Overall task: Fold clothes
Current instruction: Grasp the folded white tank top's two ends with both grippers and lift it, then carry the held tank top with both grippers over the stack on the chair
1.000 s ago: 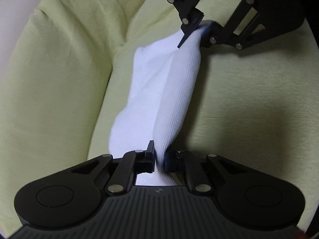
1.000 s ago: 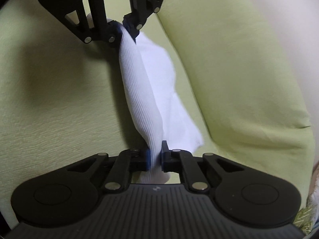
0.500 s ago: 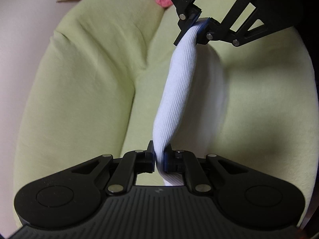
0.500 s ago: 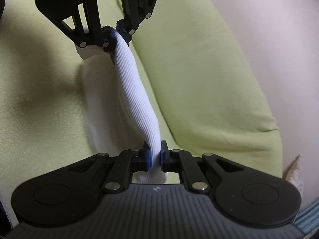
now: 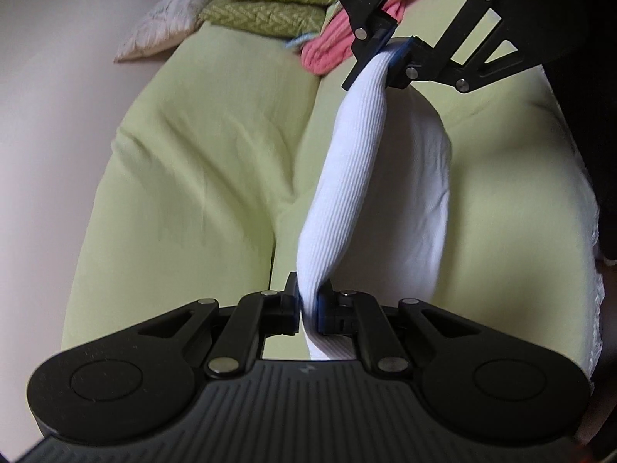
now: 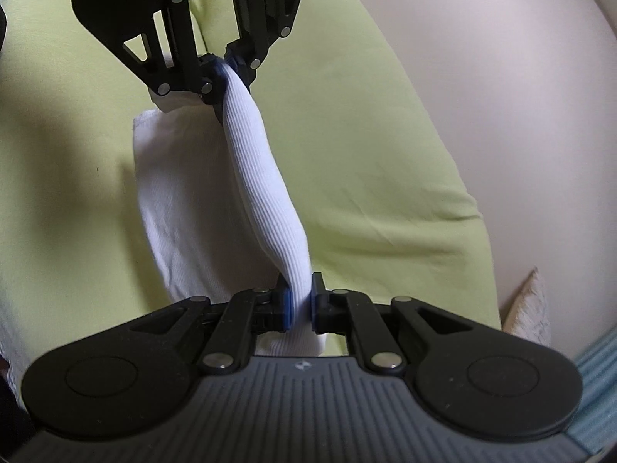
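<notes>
A white ribbed garment (image 5: 347,177) is stretched in the air between both grippers, its loose part hanging down toward a light green cloth (image 5: 185,193). My left gripper (image 5: 308,301) is shut on one end of its ribbed edge. The right gripper (image 5: 389,54) shows at the top of the left wrist view, shut on the other end. In the right wrist view the white garment (image 6: 266,196) runs from my right gripper (image 6: 299,306) up to the left gripper (image 6: 223,67), with a flat white fold hanging to the left.
The green cloth (image 6: 366,162) covers the pale surface (image 6: 501,96) below. At the far edge lie a pink garment (image 5: 331,50), a green zigzag-patterned cloth (image 5: 270,4) and a pale patterned cloth (image 5: 166,27). A blue ribbed cloth (image 6: 594,386) sits at the right wrist view's lower right.
Both grippers have risen with the white garment, lifting it off the green cloth so it now hangs free. More of the clothes pile at the far edge has come into view.
</notes>
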A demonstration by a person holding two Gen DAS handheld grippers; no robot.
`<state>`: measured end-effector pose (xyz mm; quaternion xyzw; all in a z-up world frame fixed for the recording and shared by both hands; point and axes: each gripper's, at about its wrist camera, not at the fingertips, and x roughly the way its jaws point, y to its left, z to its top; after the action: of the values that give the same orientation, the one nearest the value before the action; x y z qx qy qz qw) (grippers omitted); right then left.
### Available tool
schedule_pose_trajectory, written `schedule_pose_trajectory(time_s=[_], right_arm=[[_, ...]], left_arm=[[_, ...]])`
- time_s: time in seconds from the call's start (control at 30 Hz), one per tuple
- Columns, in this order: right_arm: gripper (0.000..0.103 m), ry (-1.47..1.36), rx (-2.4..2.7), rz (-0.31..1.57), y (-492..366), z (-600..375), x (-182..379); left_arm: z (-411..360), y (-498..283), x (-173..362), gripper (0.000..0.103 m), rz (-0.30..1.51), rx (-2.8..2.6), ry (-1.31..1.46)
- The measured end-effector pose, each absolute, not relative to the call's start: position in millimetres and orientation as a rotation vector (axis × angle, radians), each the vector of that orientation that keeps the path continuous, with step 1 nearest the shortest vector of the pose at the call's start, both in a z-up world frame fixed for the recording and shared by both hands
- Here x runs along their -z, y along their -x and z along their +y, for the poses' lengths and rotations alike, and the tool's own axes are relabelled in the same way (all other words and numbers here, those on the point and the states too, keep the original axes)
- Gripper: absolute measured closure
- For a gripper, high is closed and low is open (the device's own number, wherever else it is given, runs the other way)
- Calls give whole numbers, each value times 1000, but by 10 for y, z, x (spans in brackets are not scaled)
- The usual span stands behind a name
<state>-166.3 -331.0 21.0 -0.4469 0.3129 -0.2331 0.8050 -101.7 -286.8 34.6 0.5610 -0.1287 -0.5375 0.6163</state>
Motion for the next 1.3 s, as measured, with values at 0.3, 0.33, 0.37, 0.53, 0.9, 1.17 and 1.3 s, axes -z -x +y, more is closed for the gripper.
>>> schedule_pose_trajectory(time_s=[0.3,0.33,0.37,0.53,0.9,1.17,1.3], right_arm=[[97,927,593,704,2297,-3377,-331],[97,922,607,710,2401,-3402,-321],[97,917,621,716,2498,-3424,-337],[97,884,707,763,2836,-3563,-306],[97,781,914,926,3728,-3657,-315],[97,678,1064,1021,4594,-3737,-430],[97,592,1157,1044,5080,-3856,-516]], left_arm=[[-2955,1673,-465,95,-383,1320,-1290],[-2962,1751,-474,95,-396,1331,-1289],[-2983,1821,-483,95,-408,1344,-1287],[-3138,2155,-516,95,-478,1430,-1276],[-3623,2831,-471,95,-650,1680,-1222],[-3953,3695,-506,95,-773,1869,-1173],[-4096,4208,-556,95,-853,1957,-1172]])
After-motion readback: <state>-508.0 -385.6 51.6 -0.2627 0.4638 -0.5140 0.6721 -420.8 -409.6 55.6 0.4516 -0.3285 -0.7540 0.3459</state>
